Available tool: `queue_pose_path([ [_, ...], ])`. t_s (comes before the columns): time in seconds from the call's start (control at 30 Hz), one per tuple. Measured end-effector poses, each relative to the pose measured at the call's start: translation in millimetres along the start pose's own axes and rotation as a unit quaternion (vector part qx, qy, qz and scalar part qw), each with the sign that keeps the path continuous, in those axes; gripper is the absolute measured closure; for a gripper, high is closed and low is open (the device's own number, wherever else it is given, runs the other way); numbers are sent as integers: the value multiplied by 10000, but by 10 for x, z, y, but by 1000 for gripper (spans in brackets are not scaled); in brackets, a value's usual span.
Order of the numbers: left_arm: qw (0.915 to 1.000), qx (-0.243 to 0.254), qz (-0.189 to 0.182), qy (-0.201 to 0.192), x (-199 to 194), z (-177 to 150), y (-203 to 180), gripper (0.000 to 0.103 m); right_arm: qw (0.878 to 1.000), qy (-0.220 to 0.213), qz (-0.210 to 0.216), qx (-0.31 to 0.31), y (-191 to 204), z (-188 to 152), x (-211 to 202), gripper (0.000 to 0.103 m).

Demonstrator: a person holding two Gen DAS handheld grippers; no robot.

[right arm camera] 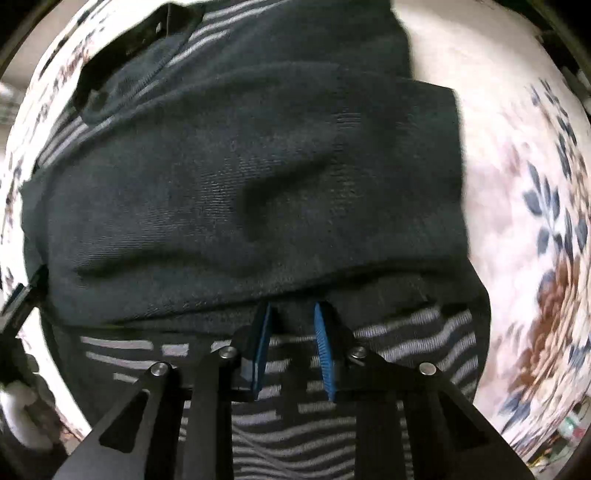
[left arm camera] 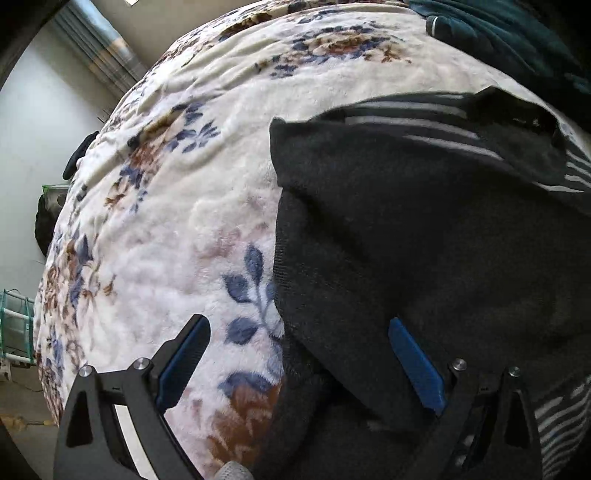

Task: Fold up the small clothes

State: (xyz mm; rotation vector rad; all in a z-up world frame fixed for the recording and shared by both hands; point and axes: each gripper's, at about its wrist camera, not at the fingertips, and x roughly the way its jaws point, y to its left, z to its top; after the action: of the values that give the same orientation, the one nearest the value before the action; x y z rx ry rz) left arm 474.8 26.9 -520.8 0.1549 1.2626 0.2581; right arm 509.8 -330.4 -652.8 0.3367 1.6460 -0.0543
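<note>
A dark knit garment with grey stripes lies on a floral blanket; a sleeve is folded across its body. My left gripper is open, low over the garment's left edge, one finger over the blanket and one over the dark cloth. In the right wrist view the same garment fills the frame. My right gripper has its jaws narrowly apart just above the striped hem, at the edge of the folded layer. No cloth shows between the pads.
A second dark green garment lies at the blanket's far right. Beyond the bed's left edge are a white wall, a curtain and floor with a green rack. The floral blanket extends right of the garment.
</note>
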Motion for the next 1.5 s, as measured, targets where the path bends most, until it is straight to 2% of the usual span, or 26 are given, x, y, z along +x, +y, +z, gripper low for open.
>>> queue_pose_path([
  [0.1,9992,45,-273,-275,-387,-98,-64,3,9973,-266,576,367,-135,-145,-387,46],
  [0.17,9980,142,-419,-441,-621,-233,-166,3,9947,-361,791,551,-258,-264,-634,34],
  [0.2,9973,186,-510,-491,-751,-343,-256,3,9936,-376,866,618,-322,-325,-725,24],
  [0.23,9968,207,-602,-489,-828,-421,-326,3,9923,-377,967,680,-426,-412,-814,13],
  [0.3,9952,271,-880,-332,-1014,-673,-578,2,9927,-340,944,675,-608,-528,-1002,3],
  [0.4,9922,393,-1182,-13,-1231,-999,-981,0,9956,-291,712,534,-918,-715,-1161,3],
  [0.47,9893,437,-1383,152,-1418,-1258,-1341,0,9957,-222,766,472,-1121,-723,-1246,3],
  [0.6,9858,523,-1531,444,-1710,-1731,-2127,0,9953,-221,921,182,-1545,-584,-1353,3],
  [0.7,9862,638,-1385,645,-1814,-2063,-2686,0,9943,-144,1043,-195,-1807,-323,-1357,3],
  [0.8,9862,826,-1078,945,-1764,-2487,-3308,0,9918,-118,1093,-660,-1935,-4,-1310,3],
  [0.9,9848,933,-850,1196,-1648,-2822,-3705,0,9878,-123,1160,-1032,-1983,264,-1221,3],
  [0.97,9864,951,-650,1170,-1564,-2978,-3856,1,9847,-79,1271,-1187,-2010,439,-1109,3],
  [1.0,9889,859,-596,1051,-1544,-3013,-3860,5,9833,-41,1346,-1226,-2011,520,-1043,3],
  [1.07,9917,650,-649,904,-1534,-3018,-3808,26,9786,87,1620,-1264,-1968,719,-861,3],
  [1.13,9931,557,-735,724,-1554,-2989,-3770,70,9735,190,1876,-1294,-1871,921,-676,3],
  [1.2,9941,584,-690,604,-1571,-2957,-3747,94,9680,265,2140,-1283,-1732,1155,-481,3],
  [1.3,9941,290,-856,600,-1561,-2896,-3580,97,9626,289,2461,-1093,-1519,1517,-219,3],
  [1.4,9945,175,-869,565,-1602,-2855,-3453,97,9568,422,2739,-880,-1273,1790,33,3],
  [1.5,9954,146,-817,473,-1700,-2818,-3398,97,9564,660,2701,-892,-1057,1792,194,3],
])
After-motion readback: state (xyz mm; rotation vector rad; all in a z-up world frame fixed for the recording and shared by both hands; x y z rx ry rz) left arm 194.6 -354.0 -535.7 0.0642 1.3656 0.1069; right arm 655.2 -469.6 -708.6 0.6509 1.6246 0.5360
